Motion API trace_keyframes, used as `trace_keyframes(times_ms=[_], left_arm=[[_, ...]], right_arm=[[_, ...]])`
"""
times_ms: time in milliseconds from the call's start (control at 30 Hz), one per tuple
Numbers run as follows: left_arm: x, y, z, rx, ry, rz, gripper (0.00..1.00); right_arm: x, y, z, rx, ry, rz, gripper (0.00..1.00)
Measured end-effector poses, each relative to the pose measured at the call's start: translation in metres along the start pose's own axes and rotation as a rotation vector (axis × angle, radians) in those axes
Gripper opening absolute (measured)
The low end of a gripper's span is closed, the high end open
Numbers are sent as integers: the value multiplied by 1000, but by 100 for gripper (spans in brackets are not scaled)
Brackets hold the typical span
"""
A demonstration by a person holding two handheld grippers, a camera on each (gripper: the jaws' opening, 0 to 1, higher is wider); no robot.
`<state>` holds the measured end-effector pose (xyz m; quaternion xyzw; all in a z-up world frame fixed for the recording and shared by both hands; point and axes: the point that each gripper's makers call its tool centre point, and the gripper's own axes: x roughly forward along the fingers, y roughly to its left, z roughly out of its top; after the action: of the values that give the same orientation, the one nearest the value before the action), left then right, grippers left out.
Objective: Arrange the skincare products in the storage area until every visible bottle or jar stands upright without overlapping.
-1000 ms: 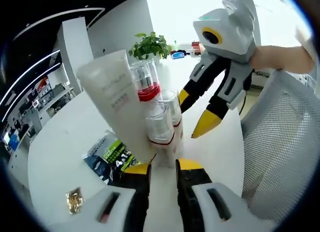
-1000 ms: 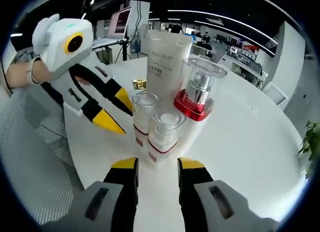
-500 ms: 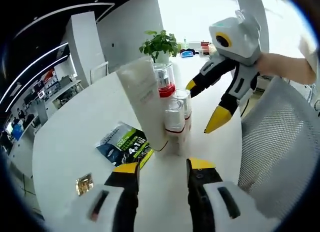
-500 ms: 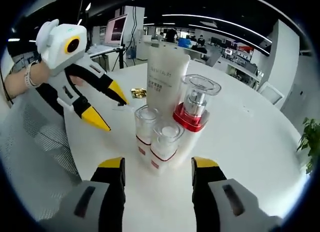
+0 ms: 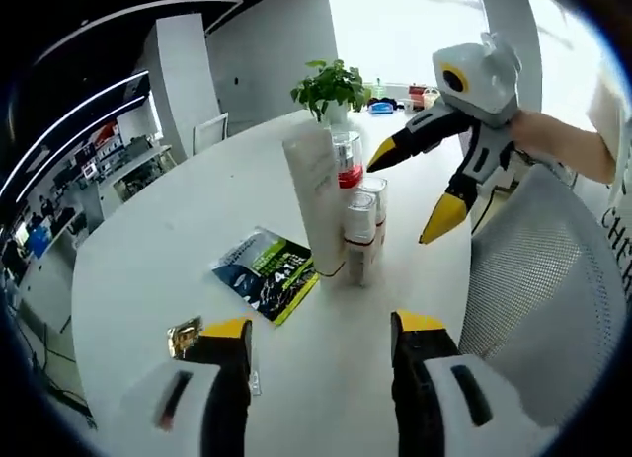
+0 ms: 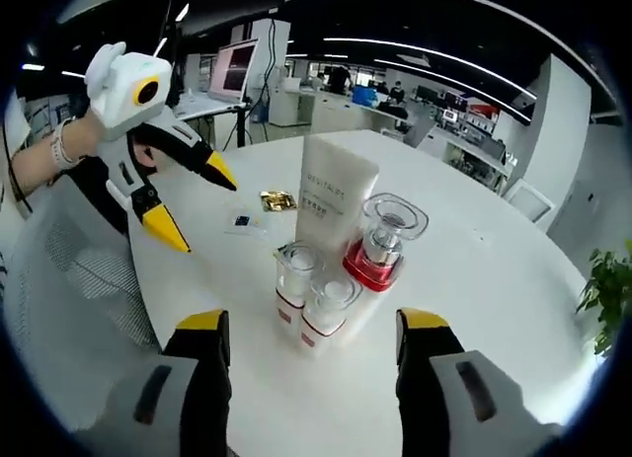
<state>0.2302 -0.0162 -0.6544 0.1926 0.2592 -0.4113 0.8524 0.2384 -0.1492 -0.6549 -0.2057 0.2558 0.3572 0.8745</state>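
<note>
White tube (image 6: 334,198), pump bottle (image 6: 383,242), two jars (image 6: 312,297) upright, frame centre; left gripper (image 5: 321,329) and right gripper (image 6: 314,324) wide open, empty.

Both grippers have drawn back from the cluster of bottles. The left gripper (image 5: 321,334) now has its jaws spread much wider than a second ago, with the white tube (image 5: 314,195) and small jars (image 5: 360,225) well ahead of its tips. The right gripper (image 6: 316,329) has opened likewise, and the red-collared bottle (image 6: 383,242) sits farther beyond it.
</note>
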Motion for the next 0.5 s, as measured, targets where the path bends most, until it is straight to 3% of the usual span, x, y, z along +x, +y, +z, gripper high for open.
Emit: trace_keyframes(times_ms=[433, 500], left_arm=[[-22, 10, 4, -34, -6, 41, 68], [-24, 8, 8, -74, -33, 28, 70]], right_arm=[[-9, 5, 23, -24, -45, -8, 80], [-11, 5, 26, -25, -53, -8, 80]])
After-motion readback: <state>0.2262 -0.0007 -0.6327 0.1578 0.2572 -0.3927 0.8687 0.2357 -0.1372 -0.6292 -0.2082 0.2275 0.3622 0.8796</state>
